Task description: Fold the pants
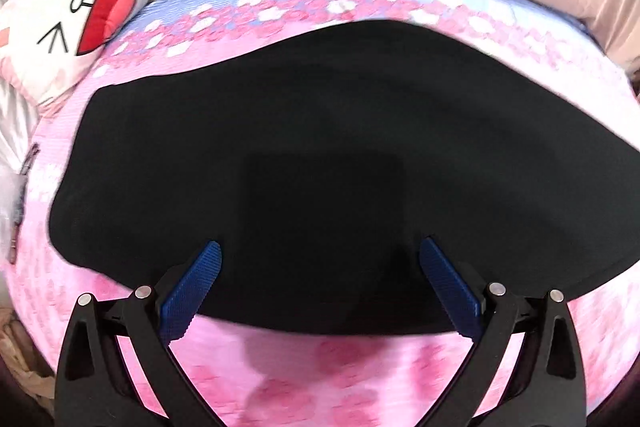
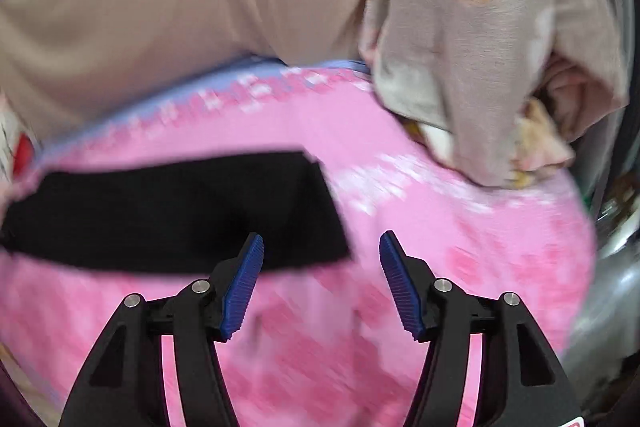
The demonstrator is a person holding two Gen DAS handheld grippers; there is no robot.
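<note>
The black pants (image 1: 320,167) lie flat on the pink bedcover (image 1: 340,379). The left gripper (image 1: 320,287) hangs over their near edge, jaws apart and empty. The right gripper (image 2: 322,281) is also spread, near the right end. To fold well, each should pinch only one edge, then lift evenly.

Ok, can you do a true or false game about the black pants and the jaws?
1. The black pants lie on a pink blanket. True.
2. The left gripper is squeezing the pants. False: its jaws stand open with nothing pinched between them.
3. The right gripper holds a sock. False: its jaws are open and empty.
4. A cushion with a cartoon face sits beside the blanket. True.
</note>
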